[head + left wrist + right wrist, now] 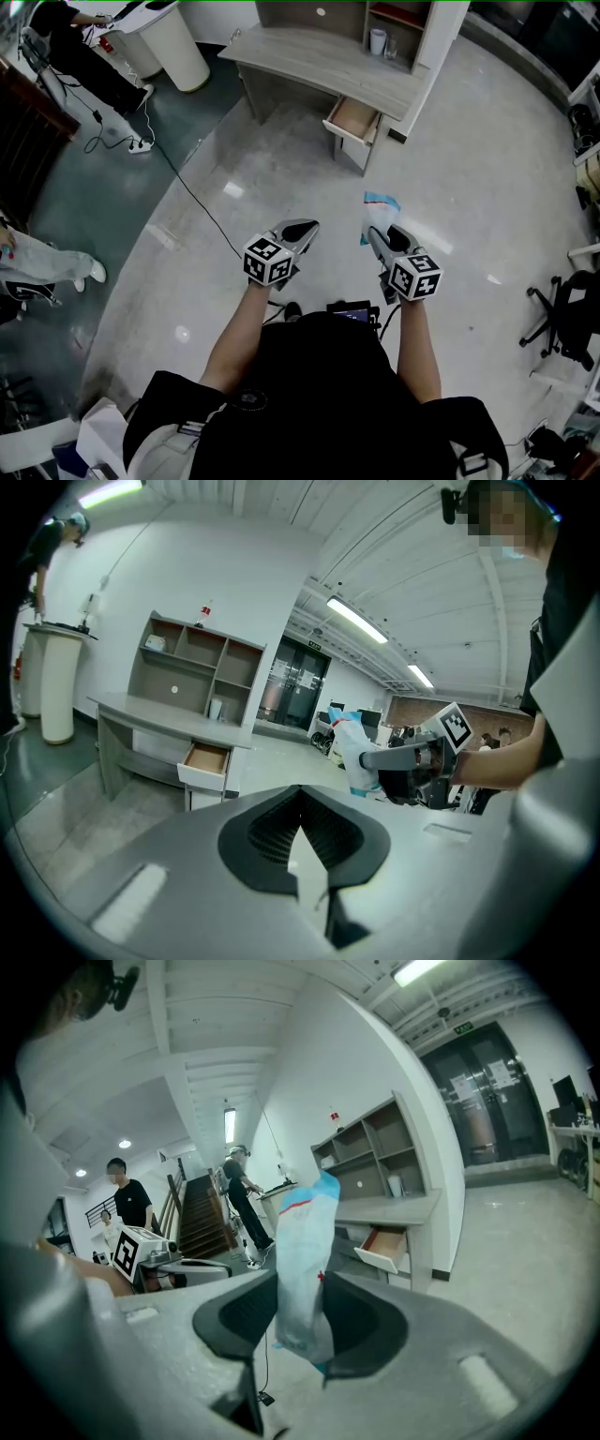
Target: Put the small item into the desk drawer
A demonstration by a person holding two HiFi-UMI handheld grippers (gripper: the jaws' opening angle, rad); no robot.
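packet held in right tongs, desk drawer open ahead

the small item, a white-and-blue packet (302,1269), sits upright between the jaws of the right gripper (378,236). the jaws are clamped on its lower part; its top stands clear above them. in the head view the packet (380,208) hangs over the pale floor (469,169), well apart from the desk.

the left gripper (302,230) is level with the right one, just beside it. its jaws are pressed together with nothing between them.

the drawer (354,117) is pulled out from the right end of the grey desk (309,66), its wooden inside showing. a shelf unit (403,28) stands on the desk, with a white cup (378,41) in one compartment.
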